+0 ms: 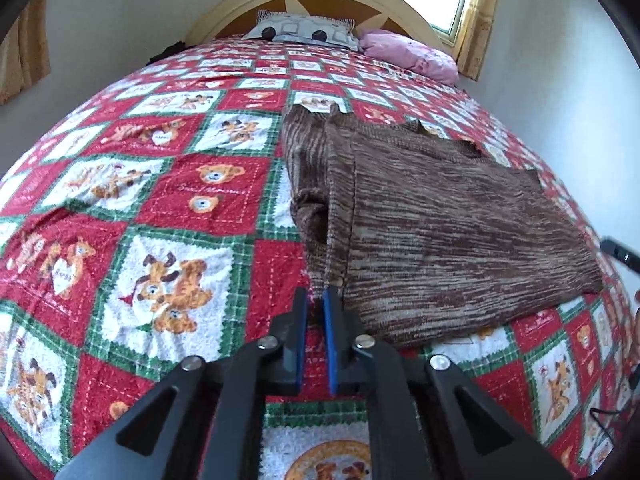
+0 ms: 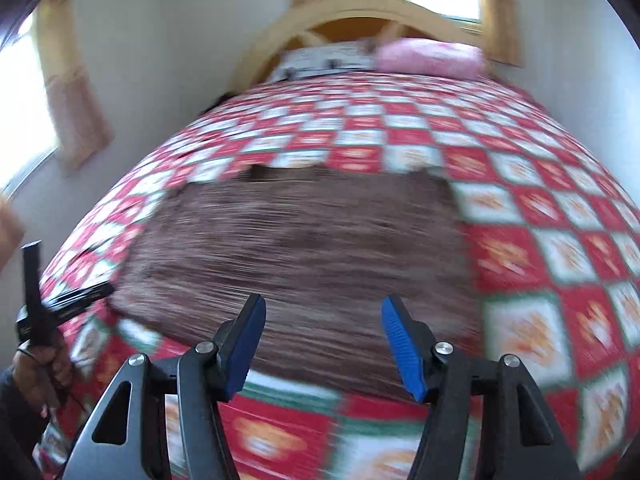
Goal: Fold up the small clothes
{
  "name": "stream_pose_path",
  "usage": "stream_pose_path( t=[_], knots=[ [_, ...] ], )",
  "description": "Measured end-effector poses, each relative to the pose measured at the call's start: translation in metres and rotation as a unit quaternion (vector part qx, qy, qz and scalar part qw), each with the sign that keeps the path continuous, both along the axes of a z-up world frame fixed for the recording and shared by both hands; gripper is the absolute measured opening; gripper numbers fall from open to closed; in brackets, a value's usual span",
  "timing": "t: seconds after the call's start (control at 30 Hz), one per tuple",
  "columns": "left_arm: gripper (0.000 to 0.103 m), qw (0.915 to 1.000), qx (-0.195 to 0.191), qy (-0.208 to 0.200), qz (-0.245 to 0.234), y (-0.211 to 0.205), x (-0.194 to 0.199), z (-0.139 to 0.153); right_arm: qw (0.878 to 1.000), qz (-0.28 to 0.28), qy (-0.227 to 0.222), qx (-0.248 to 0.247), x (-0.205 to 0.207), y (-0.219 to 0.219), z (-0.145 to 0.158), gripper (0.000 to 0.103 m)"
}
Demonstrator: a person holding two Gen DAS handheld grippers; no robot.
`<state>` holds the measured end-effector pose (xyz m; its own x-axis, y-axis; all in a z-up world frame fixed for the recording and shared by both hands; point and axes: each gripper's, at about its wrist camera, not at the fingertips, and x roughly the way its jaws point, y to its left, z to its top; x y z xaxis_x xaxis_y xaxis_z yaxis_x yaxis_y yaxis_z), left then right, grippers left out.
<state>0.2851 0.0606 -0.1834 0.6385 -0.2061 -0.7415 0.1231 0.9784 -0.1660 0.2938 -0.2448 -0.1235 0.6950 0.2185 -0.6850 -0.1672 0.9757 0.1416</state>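
Red, green and white teddy-bear patchwork quilt (image 1: 160,200) covers the bed; on its right half lies a brown marled knit garment (image 1: 440,232), partly folded. Left gripper (image 1: 316,300) is nearly closed, pinching the garment's near-left corner; soft, limp knit is probably best taken at corners. Right gripper (image 2: 324,320) stands half-open and empty, its blurred view alone showing the person's hand (image 2: 40,376).

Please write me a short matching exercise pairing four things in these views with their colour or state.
Things:
1. left gripper
2. right gripper
3. brown garment
4. pillow by the window

States:
A. pink
B. jaws spread, nothing between them
C. lying partly folded on the quilt
D. closed on a corner of fabric

Pairs: 1-D, 2-B, 3-C, 4-A
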Motion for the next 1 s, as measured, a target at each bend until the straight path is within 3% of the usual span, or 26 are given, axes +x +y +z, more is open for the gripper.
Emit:
stream_pose_path(
  t=[0.07, 0.13, 0.33, 0.4, 0.47, 0.8, 0.9, 1.0],
  knots=[
    [0.019, 0.9999, 0.011, -0.002, 0.004, -0.002, -0.001, 0.0, 1.0, 0.027, 0.003, -0.012, 0.013, 0.03, -0.002, 0.061],
    [0.036, 0.9999, 0.012, 0.0, 0.009, 0.0, 0.0, -0.001, 0.998, 0.051, 0.014, -0.022, 0.028, 0.063, -0.008, 0.061],
    [0.053, 0.9998, 0.016, -0.001, 0.008, -0.002, 0.0, -0.002, 0.992, 0.098, 0.051, -0.058, 0.049, 0.138, -0.044, 0.06],
    [0.055, 0.9998, 0.02, -0.001, 0.005, -0.004, 0.0, -0.002, 0.989, 0.104, 0.08, -0.068, 0.049, 0.153, -0.065, 0.055],
    [0.056, 0.9998, 0.02, -0.001, 0.004, -0.004, 0.0, -0.002, 0.988, 0.103, 0.051, -0.102, 0.036, 0.161, -0.07, 0.055],
    [0.059, 0.9998, 0.019, 0.002, 0.005, -0.002, -0.008, -0.004, 0.984, 0.114, 0.062, -0.126, 0.015, 0.159, -0.066, 0.056],
    [0.063, 0.9998, -0.005, -0.006, 0.019, 0.01, -0.017, -0.001, 0.988, 0.108, 0.035, -0.105, 0.014, 0.166, -0.049, 0.056],
    [0.069, 0.9966, -0.056, -0.019, 0.057, 0.034, -0.028, 0.001, 0.987, 0.132, 0.007, -0.088, 0.015, 0.19, -0.033, 0.056]
  ],
)
